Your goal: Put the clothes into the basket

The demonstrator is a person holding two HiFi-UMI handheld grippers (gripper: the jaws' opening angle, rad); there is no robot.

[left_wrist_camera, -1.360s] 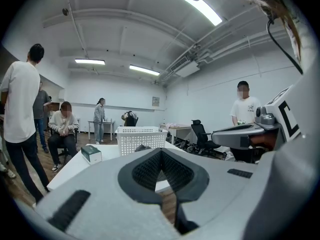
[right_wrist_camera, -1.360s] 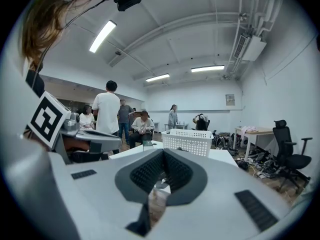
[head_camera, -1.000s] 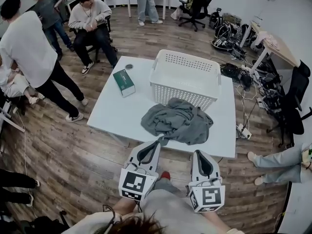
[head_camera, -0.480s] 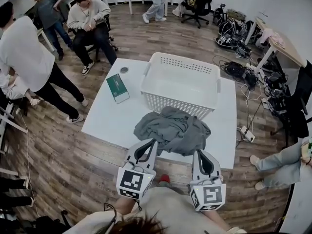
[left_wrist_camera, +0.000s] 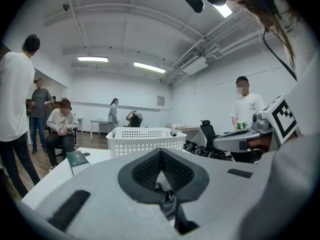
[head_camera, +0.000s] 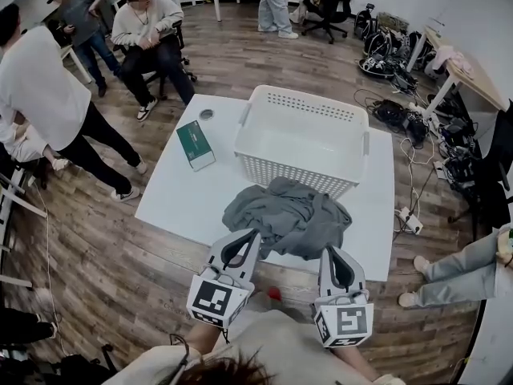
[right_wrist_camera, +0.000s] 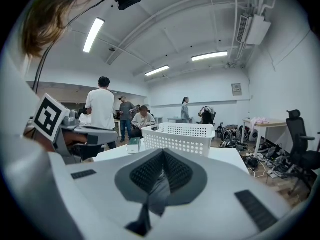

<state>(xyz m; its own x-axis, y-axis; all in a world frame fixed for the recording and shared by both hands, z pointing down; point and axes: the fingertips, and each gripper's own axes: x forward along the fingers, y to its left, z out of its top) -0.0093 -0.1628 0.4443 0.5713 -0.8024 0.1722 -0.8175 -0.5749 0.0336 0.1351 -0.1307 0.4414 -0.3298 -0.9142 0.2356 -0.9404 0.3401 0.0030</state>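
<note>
With fingers clamped on the grey garment's (head_camera: 288,213) near edge, the left gripper (head_camera: 256,234) and right gripper (head_camera: 330,252) are likely starting the lift, next carrying it over the white basket's (head_camera: 298,168) rim.

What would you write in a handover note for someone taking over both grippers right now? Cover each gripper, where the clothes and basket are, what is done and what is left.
Left gripper: shut on the near left edge of the grey garment.
Right gripper: shut on the same garment's near right edge.
Things: the garment lies bunched on the white table, in front of the white basket. The basket is empty.
Done: both grips are taken.
Left: lift the garment, carry it over the basket's near wall and release it inside.
</note>
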